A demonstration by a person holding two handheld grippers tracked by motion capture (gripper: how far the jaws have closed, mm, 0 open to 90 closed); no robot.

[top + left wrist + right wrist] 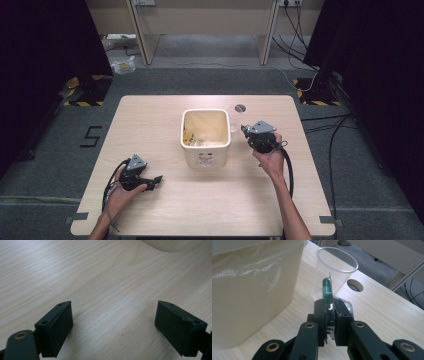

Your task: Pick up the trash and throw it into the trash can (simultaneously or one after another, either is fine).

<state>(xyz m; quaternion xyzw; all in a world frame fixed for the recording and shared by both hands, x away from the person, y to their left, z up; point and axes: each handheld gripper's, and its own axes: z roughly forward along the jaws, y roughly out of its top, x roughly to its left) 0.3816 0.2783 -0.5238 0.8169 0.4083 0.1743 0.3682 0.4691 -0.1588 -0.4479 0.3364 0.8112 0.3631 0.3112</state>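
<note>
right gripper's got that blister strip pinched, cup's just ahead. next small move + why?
Probably ease the right gripper forward and up until the blister strip is over the mouth of the clear cup. The jaws are shut on the strip, its green capsule end points at the cup, and the cup stands just beyond, beside the cream bin. The left gripper is open over bare table.

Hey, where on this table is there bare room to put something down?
Free: the wide strip left of the bin, above the left gripper, and the near edge between the forearms. Crowded: right of the bin, where the right gripper holds a blister pack beside the clear cup.
</note>
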